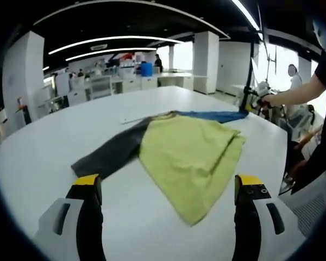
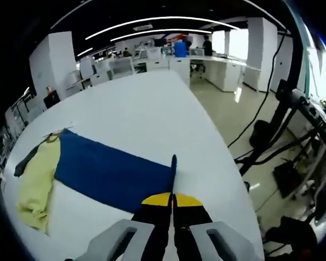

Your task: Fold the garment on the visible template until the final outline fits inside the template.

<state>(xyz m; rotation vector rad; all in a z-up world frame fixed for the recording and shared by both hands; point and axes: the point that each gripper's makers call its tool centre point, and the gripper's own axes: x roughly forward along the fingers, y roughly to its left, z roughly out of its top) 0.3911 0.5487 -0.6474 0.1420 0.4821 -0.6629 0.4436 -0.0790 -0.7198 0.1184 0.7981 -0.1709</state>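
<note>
Item: garment (image 1: pixel 190 157), 1 piece, multicoloured, lying flat on a large white table (image 1: pixel 54 141). In the left gripper view it shows a yellow-green body panel (image 1: pixel 193 163) spread in the middle of the tabletop, a dark grey sleeve (image 1: pixel 111 152) running off to the left of the panel, and a blue sleeve (image 1: pixel 217 115) stretching away along its far edge toward the right. Left gripper (image 1: pixel 168 187): 2 yellow-tipped black jaws set wide apart, nothing between them, hanging above the near table surface; the yellow-green panel's near corner lies between and just beyond the jaw tips, apart from both. Right gripper (image 2: pixel 173 200): 2 yellow-tipped jaws pressed together, pinching the end of the blue sleeve (image 2: pixel 111 174), with a thin fold of blue fabric standing up just beyond the tips. In the right gripper view the blue sleeve lies as a long band across the table (image 2: pixel 146 109) from the jaws toward the left, joining the yellow-green panel (image 2: pixel 38 182) near the table's left edge, with a sliver of the dark grey sleeve (image 2: pixel 27 160) beside it. No marked template outline can be made out on the tabletop. Surroundings: an open office with desks (image 1: pixel 114 81) behind, white columns, strip ceiling lights; black stands and cables (image 2: pixel 293 141) on the floor to the right of the table; a person's arm (image 1: pixel 299 92) at the right of the left gripper view.
</note>
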